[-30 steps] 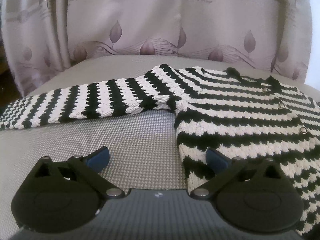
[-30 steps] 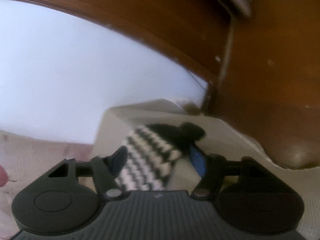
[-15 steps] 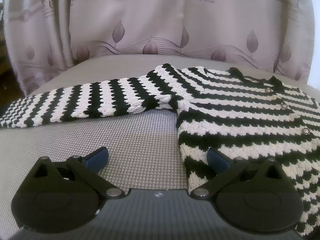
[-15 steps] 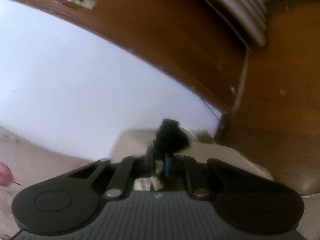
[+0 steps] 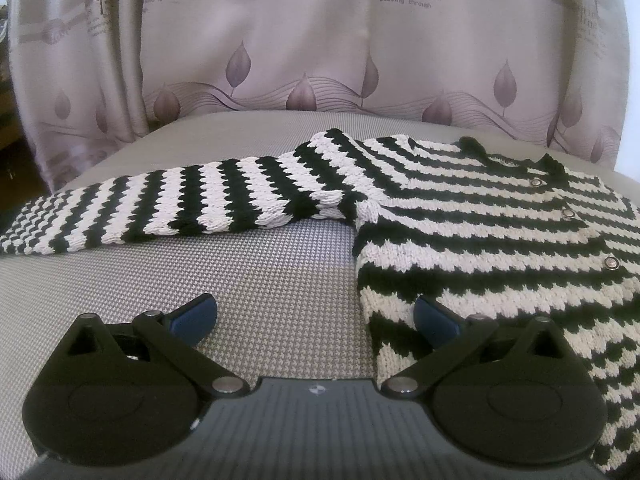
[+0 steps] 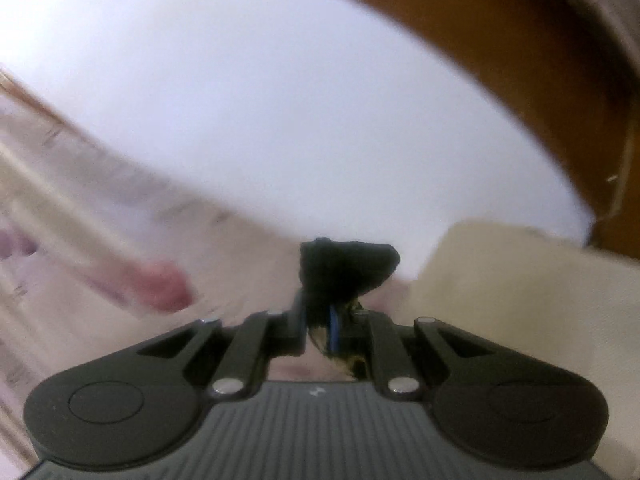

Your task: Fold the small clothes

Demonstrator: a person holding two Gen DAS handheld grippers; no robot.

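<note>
Left wrist view: left gripper [image 5: 316,316] spread wide, jaws far apart, grasping nothing. Left blue fingertip [image 5: 194,314] over bare grey woven surface [image 5: 280,280]; right blue fingertip over the lower edge of the striped sweater [image 5: 480,240], contact not clear. Black-and-white knitted sweater lying flat on the grey surface, body from 1 to 4 o'clock of the frame. One sleeve [image 5: 180,204] stretched out flat toward 9 o'clock, cuff near the left frame edge. Three round metal snaps [image 5: 611,264] in a line down the sweater front at 3 o'clock. Black collar edge at about 1 o'clock. Curtain [image 5: 320,52] with leaf print and printed lettering hanging behind, from 10 to 2 o'clock.

Right wrist view: right gripper [image 6: 330,328] clenched tight, jaws nearly together, pinching a bunch of dark knit fabric [image 6: 346,268]. Black fabric sticking up beyond the fingertips toward 12 o'clock; a sliver of pale knit visible between the jaws below. Likely a part of the same sweater, but not certain from this view. Background heavily blurred: bright white area [image 6: 280,100] from 10 to 1 o'clock, brown wooden frame [image 6: 540,80] curving at 1 to 3 o'clock, pale cream surface [image 6: 520,300] at 3 to 4 o'clock, pinkish blurred cloth at 8 to 9 o'clock.
</note>
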